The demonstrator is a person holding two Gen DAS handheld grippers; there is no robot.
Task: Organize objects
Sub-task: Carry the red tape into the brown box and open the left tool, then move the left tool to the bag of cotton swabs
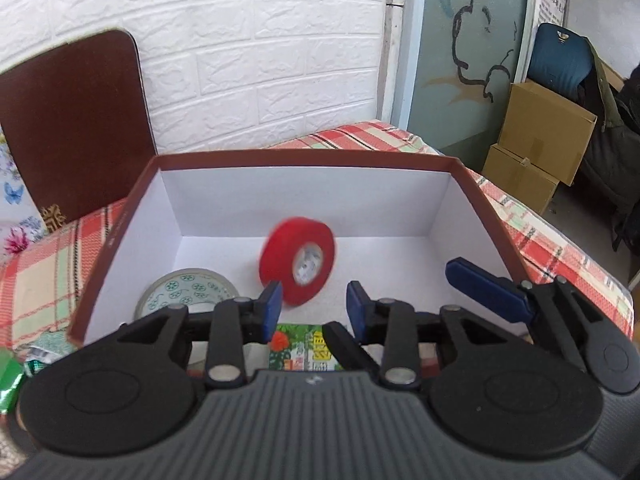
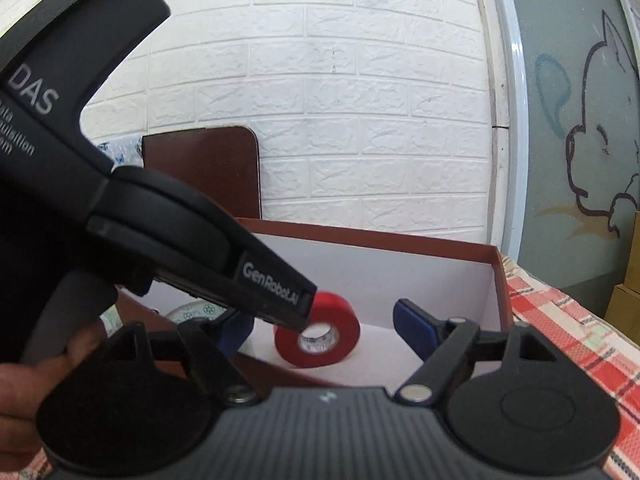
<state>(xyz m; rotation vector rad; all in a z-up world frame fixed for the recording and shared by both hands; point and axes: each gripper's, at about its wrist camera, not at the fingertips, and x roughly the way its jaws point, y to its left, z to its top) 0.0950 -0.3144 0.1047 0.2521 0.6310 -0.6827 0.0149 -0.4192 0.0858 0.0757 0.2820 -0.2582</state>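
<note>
The left gripper (image 1: pixel 314 306) stands with its blue pads apart and nothing between them, just over the near edge of the box (image 1: pixel 304 158); the red tape roll (image 1: pixel 298 260) is inside the box — on edge, blurred, just ahead of the pads and free of them; a patterned tape roll (image 1: pixel 188 288) lies flat in the near left corner. The right gripper (image 2: pixel 324 326) is spread wide and empty, near the box's right side; the box sits on a checked cloth (image 1: pixel 560 252).
</note>
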